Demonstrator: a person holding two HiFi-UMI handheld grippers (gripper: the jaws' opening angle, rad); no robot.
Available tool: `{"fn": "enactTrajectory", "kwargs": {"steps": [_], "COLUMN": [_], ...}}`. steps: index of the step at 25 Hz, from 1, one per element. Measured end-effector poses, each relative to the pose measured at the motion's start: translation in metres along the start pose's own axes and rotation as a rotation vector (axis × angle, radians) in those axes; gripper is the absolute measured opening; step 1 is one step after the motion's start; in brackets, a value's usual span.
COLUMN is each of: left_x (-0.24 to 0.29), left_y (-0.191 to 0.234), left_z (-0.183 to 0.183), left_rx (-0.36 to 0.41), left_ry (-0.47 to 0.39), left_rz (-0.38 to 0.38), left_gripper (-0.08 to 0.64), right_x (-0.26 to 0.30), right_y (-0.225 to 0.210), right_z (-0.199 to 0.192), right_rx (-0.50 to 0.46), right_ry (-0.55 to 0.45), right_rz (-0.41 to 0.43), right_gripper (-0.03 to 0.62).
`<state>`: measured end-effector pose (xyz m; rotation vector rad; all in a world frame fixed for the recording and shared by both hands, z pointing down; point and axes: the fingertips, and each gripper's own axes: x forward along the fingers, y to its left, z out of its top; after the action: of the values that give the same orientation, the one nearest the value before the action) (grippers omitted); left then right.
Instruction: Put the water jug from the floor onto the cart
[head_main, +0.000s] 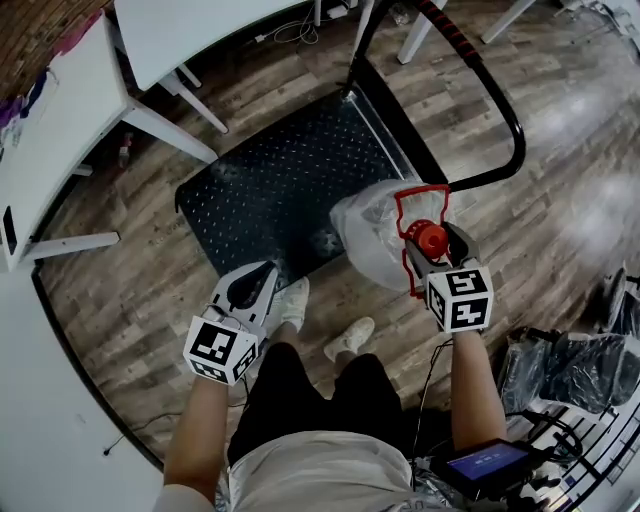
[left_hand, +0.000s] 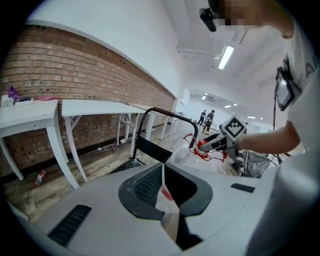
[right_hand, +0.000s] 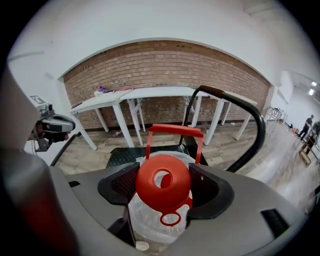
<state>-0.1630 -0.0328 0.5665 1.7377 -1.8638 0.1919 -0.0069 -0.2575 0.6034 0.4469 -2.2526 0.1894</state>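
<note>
Clear plastic water jug with red cap and red carry handle (head_main: 372, 235) hangs at the near edge of the black studded flat cart (head_main: 280, 180) — right gripper (head_main: 432, 243) clamped wide round its cap, left gripper (head_main: 252, 290) closed and empty. It is best carried further over the cart and lowered upright — then released.

I note the wearer's kit: pale grey-white shirt (head_main: 320, 478), black shorts (head_main: 300, 392), white sneakers (head_main: 292, 302), forearms uncovered. Left gripper (head_main: 258, 280) and right gripper (head_main: 432, 240) match: smooth light-grey shells, a black collar round the jaw recess, ribbed black pads (left_hand: 147, 184), and dark slots on the top face. Each carries a white cube (head_main: 222, 348) printed with black square markers. I also see a thin dark cable (head_main: 432, 385) trailing under the right cube and a small black camera (left_hand: 207, 17) mounted at the head.
</note>
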Motion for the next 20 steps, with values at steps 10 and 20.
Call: {"fn": "enactTrajectory", "kwargs": {"steps": [10, 20], "left_x": [-0.03, -0.038], "left_y": [0.037, 0.059], "left_z": [-0.014, -0.016], "left_rx": [-0.056, -0.104], "left_ry": [0.017, 0.009], "left_rz": [0.09, 0.125], "left_gripper": [0.015, 0.015], "right_x": [0.108, 0.161], "right_y": [-0.005, -0.003], "right_z": [0.035, 0.046], "right_rx": [-0.041, -0.051], "right_ry": [0.066, 0.152], "right_rz": [0.043, 0.061], "right_gripper": [0.313, 0.313]}}
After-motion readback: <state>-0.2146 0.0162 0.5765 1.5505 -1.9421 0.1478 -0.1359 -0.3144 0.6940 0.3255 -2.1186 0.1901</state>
